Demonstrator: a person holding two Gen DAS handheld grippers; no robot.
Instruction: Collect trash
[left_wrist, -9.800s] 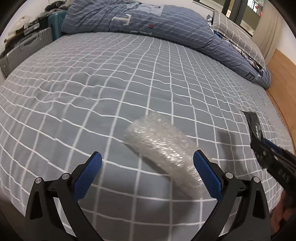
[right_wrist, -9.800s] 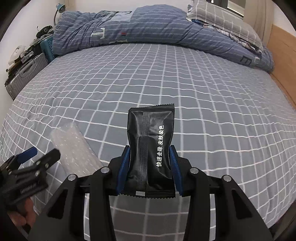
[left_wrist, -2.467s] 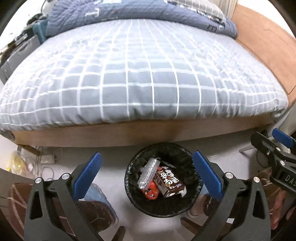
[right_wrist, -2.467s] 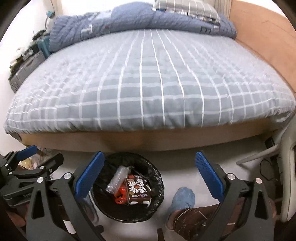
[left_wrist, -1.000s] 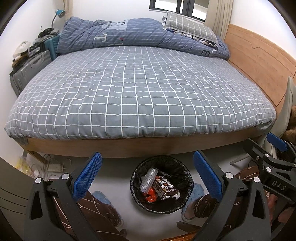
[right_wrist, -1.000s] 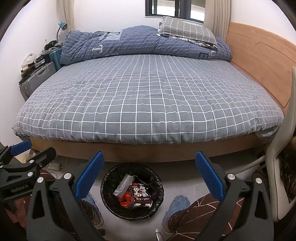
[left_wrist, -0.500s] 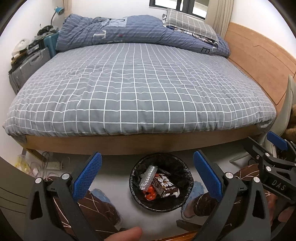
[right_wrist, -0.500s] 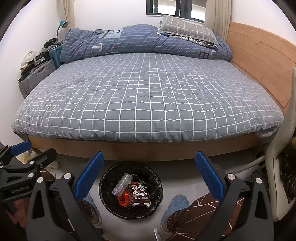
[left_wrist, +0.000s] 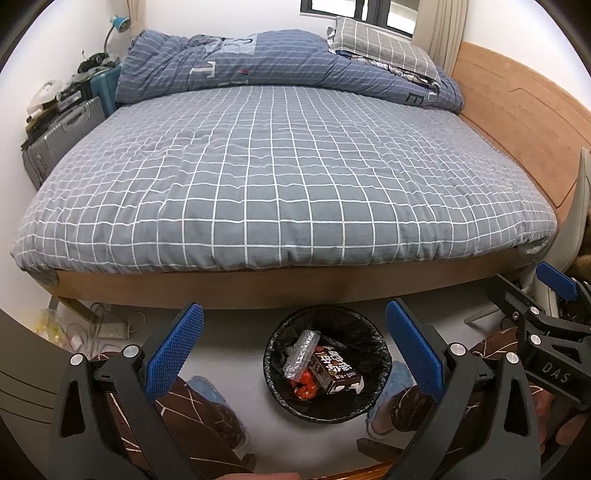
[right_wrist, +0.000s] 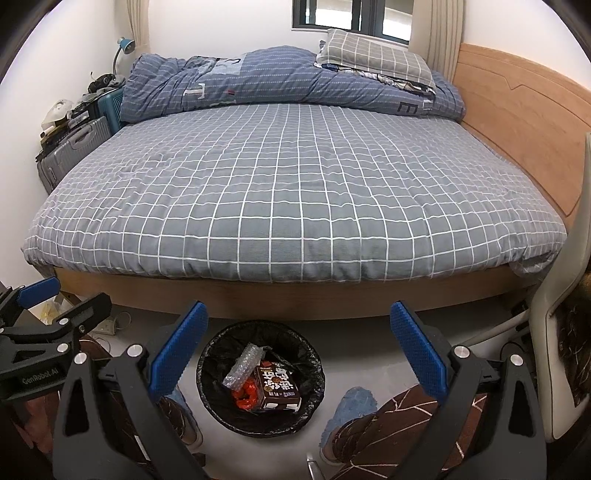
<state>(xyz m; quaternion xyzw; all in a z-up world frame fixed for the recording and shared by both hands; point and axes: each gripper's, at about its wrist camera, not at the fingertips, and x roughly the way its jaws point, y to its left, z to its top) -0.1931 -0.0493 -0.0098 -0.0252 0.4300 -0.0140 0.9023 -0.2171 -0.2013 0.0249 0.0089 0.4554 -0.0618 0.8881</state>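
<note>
The bed (left_wrist: 280, 177) fills the room's middle, spread with a grey checked cover (right_wrist: 295, 206) lying smooth to its foot. At its twelve o'clock end a blue striped duvet (left_wrist: 266, 70) sits bunched, with a grey checked pillow (right_wrist: 373, 55) on top toward one o'clock. On the pale floor (right_wrist: 354, 339), at six o'clock from the bed and near its wooden frame, stands a black-lined bin (left_wrist: 373, 347). A white power strip (left_wrist: 110, 330) lies on the floor at eight o'clock.
</note>
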